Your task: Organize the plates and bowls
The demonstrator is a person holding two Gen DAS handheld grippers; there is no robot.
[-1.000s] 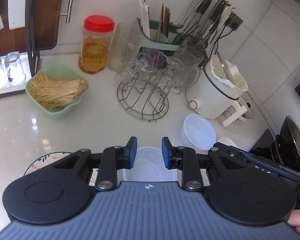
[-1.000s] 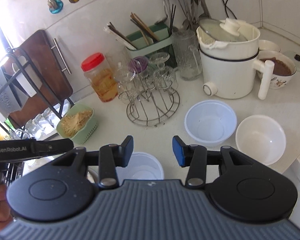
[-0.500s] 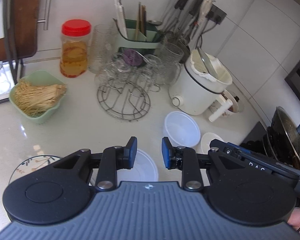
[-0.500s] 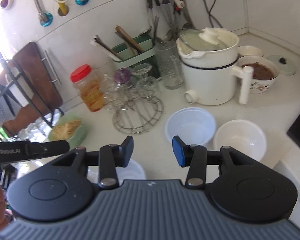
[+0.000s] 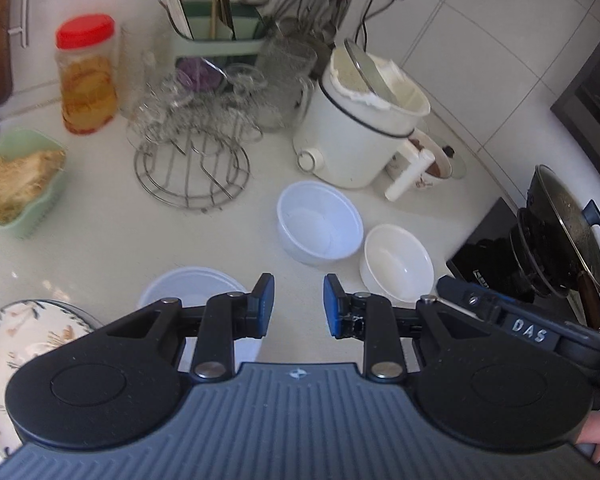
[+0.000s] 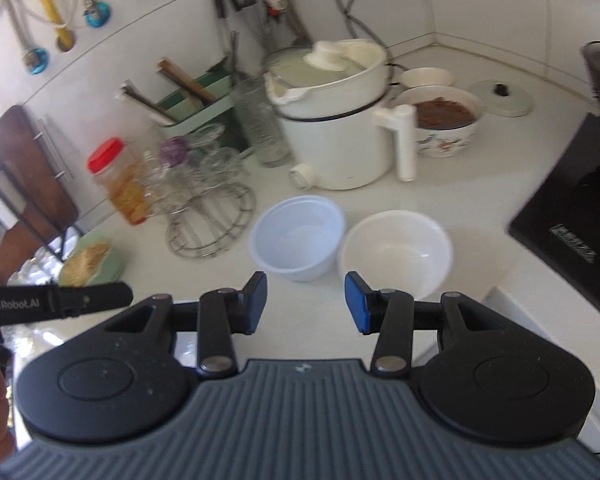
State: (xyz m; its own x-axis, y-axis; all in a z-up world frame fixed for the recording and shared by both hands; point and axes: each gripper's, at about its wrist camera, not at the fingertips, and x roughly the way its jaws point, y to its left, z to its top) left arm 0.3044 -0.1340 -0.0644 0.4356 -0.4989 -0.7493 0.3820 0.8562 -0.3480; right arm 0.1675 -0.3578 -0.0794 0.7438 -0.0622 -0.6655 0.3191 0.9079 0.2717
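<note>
My left tongs [image 5: 298,305] hang over the white table [image 5: 100,240] with their blue pads spread a little and nothing between them. My right tongs [image 6: 306,303] stand somewhat wider apart, also empty.

Ahead of both sit two bowls side by side, almost touching: a translucent plastic bowl [image 6: 298,236] on the left and a white bowl [image 6: 396,250] on the right, both upright and empty. A third pale plastic bowl [image 5: 188,286] lies just under my left tongs, partly hidden by them, and a floral plate [image 5: 28,332] rests at the table's near left edge.

Behind the bowls stands a white electric pot [image 6: 336,120] with its lid tilted, next to a wire glass rack [image 5: 192,160], a red-capped jar [image 5: 86,80] and a green basket [image 5: 24,184] of dried noodles. A black stove [image 6: 572,216] fills the right side.
</note>
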